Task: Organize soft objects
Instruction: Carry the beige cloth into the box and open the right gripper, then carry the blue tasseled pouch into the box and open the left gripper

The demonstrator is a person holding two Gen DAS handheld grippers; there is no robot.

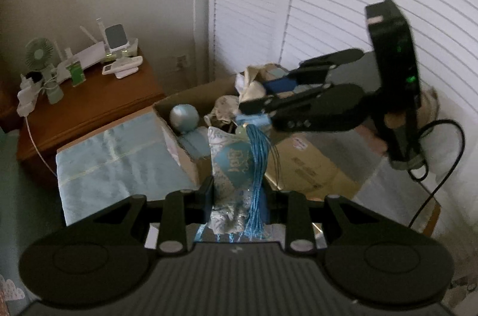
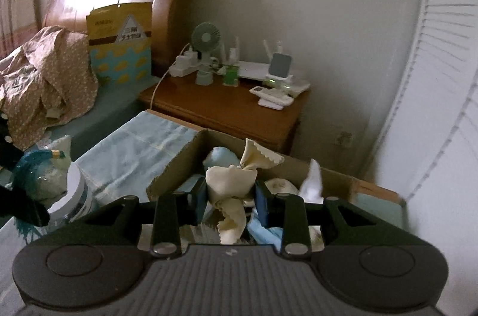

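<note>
My left gripper [image 1: 237, 193] is shut on a small white-and-blue embroidered sachet pillow [image 1: 231, 166] with a blue tassel [image 1: 258, 175], held in front of an open cardboard box [image 1: 167, 110]. The box holds a blue ball-headed soft toy [image 1: 183, 114] and other soft items. My right gripper [image 2: 230, 196] is shut on a cream cloth with zigzag edges [image 2: 233, 178], held over the same box [image 2: 179, 163]. The right gripper shows in the left wrist view [image 1: 254, 104] above the box. The sachet shows at the left of the right wrist view [image 2: 44, 175].
A light blue cloth [image 1: 119, 163] covers the surface left of the box. A wooden nightstand [image 2: 227, 107] carries a fan [image 2: 206, 39], router and phone. A bed with a floral garment [image 2: 44, 83] is at left. White louvered doors [image 1: 343, 2] stand behind. A white jar [image 2: 79, 193] sits near the sachet.
</note>
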